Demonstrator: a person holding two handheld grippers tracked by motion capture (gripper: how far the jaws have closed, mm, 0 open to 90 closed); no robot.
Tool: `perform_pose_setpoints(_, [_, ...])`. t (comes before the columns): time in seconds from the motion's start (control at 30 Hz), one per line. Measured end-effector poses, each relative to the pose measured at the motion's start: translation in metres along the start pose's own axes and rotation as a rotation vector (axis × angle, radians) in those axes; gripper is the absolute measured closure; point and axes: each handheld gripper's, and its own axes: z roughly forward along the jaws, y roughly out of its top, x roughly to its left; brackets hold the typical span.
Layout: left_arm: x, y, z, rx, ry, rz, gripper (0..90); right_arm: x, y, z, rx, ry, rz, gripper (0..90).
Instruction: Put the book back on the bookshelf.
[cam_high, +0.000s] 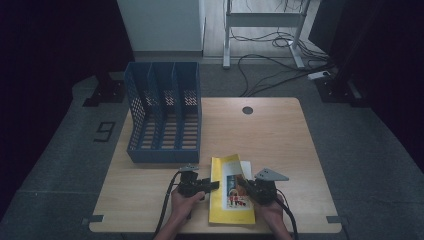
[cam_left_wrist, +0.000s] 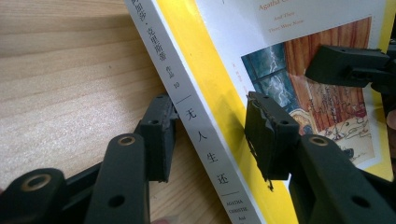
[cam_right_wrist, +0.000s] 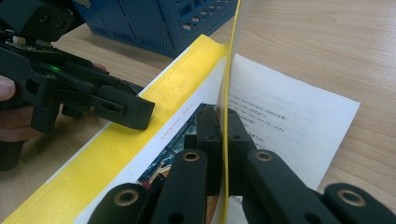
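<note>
The right gripper (cam_right_wrist: 223, 126) has its two black jaws pressed together on the thin yellow front cover (cam_right_wrist: 229, 70) of the book (cam_high: 230, 192), and the cover stands lifted up on its edge between them, so the white first page (cam_right_wrist: 289, 126) with printed lines is seen under it. The left gripper (cam_left_wrist: 212, 135) is open: one jaw is at the table side of the spine (cam_left_wrist: 196, 126), the other jaw is over the front of the book, and the spine with its Chinese letters goes between them; I cannot tell if the pads touch it. The book is yellow and white with a coloured picture on the front, and it lies flat near the front edge of the wooden table (cam_high: 280, 135), between the two hands. Behind it, near the left gripper and toward the far left of the table, stands a blue file rack (cam_high: 164, 112) with three compartments. A small dark round hole cover (cam_high: 247, 110) is on the far part of the table.
</note>
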Motion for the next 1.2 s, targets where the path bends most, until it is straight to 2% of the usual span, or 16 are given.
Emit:
perform_pose_setpoints(0.23, [0.001,0.0,-0.004,-0.011,-0.023,-0.005,56.5,0.0,0.001,-0.002,-0.012,0.016,-0.003,87.5])
perform_pose_setpoints(0.4, [0.004,0.0,-0.006,-0.023,-0.048,-0.028,59.3,0.0,0.001,-0.003,-0.019,0.022,-0.003,87.4])
perform_pose_setpoints(0.77, [0.007,-0.001,-0.009,-0.038,-0.077,-0.053,62.0,0.0,0.003,-0.006,-0.022,0.034,0.0,86.6])
perform_pose_setpoints(1.0, [0.008,-0.002,-0.01,-0.043,-0.09,-0.055,62.1,0.002,0.005,-0.008,-0.032,0.042,-0.014,87.5])
perform_pose_setpoints(1.2, [0.009,-0.002,-0.011,-0.051,-0.106,-0.061,62.5,0.001,0.006,-0.01,-0.045,0.066,0.001,87.6])
